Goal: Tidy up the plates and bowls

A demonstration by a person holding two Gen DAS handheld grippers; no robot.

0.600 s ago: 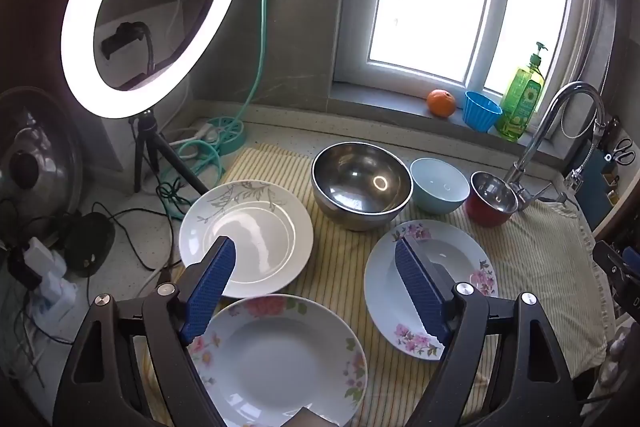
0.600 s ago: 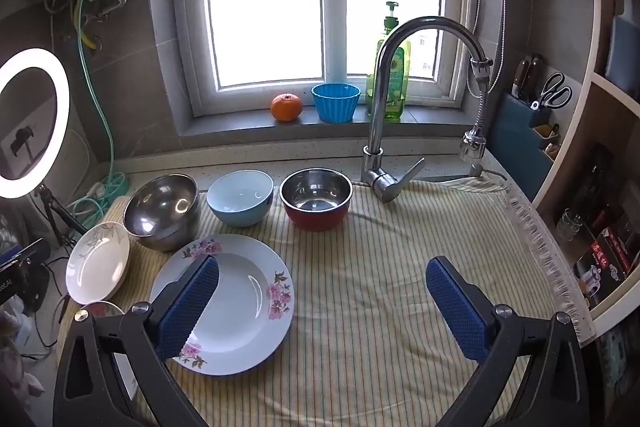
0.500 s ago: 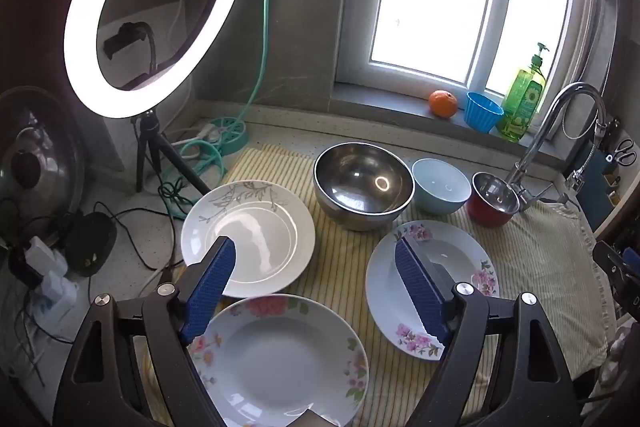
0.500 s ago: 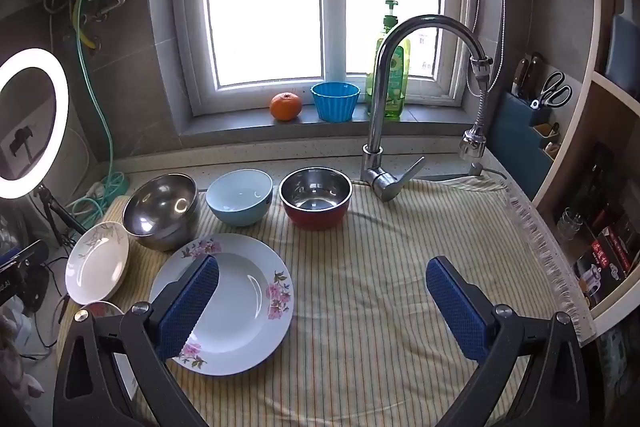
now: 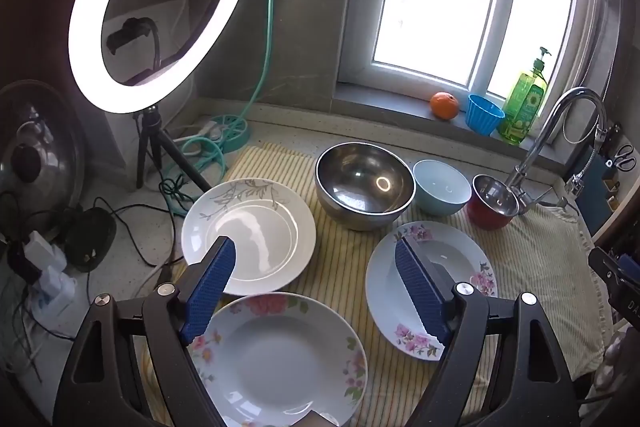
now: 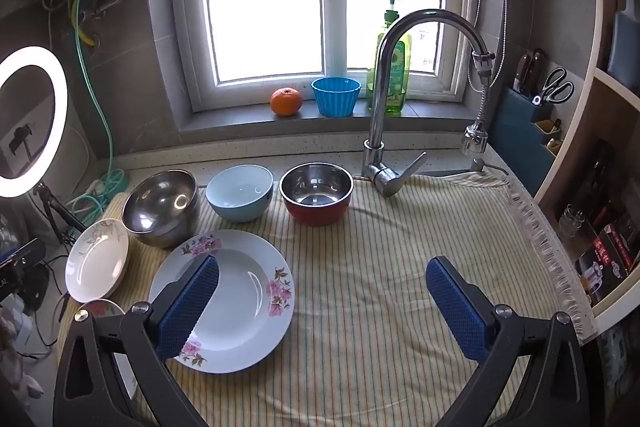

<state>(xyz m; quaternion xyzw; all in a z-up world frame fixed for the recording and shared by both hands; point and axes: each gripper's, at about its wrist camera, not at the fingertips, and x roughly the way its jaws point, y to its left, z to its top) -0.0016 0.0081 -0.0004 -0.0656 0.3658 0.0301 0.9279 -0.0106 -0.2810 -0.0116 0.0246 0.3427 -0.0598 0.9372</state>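
Three plates lie on a yellow striped cloth [image 6: 384, 291]: a white leaf-pattern plate [image 5: 256, 223], a flowered plate [image 5: 280, 359] nearest me, and a pink-flowered plate [image 5: 460, 267] [image 6: 240, 291]. Behind them stand a large steel bowl [image 5: 364, 187] [image 6: 160, 203], a light blue bowl [image 5: 440, 187] [image 6: 240, 193] and a red steel-lined bowl [image 5: 490, 203] [image 6: 316, 193]. My left gripper [image 5: 316, 255] hangs open above the plates, holding nothing. My right gripper [image 6: 324, 271] is open over the bare cloth, its left finger above the pink-flowered plate.
A tall faucet [image 6: 400, 87] rises behind the red bowl. On the sill sit an orange [image 6: 286, 101], a blue cup [image 6: 336, 97] and a green soap bottle [image 6: 390, 67]. A ring light [image 5: 156, 7] on a tripod, cables and a hose crowd the left counter. Shelves stand at right.
The left wrist view has shifted slightly, with the plates sitting a little further right in it. Both grippers stay open and no dish has moved.
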